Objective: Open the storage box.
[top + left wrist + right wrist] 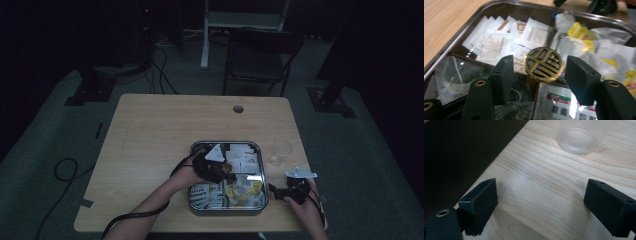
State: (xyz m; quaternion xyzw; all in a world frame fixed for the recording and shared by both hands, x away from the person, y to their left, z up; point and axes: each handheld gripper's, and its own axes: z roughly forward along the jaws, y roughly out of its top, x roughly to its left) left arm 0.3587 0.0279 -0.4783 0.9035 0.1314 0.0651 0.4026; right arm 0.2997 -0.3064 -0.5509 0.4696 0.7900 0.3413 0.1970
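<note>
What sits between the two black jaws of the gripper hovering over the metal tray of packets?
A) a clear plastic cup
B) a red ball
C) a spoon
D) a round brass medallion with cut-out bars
D: in the left gripper view a round brass medallion with cut-out bars lies between the left gripper jaws, above the packets in the square metal tray.

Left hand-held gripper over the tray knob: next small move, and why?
Probably close the left hand-held gripper a bit more: the round brass knob sits between its jaws with gaps on both sides, not yet pinched, above the tray of sachets.
</note>
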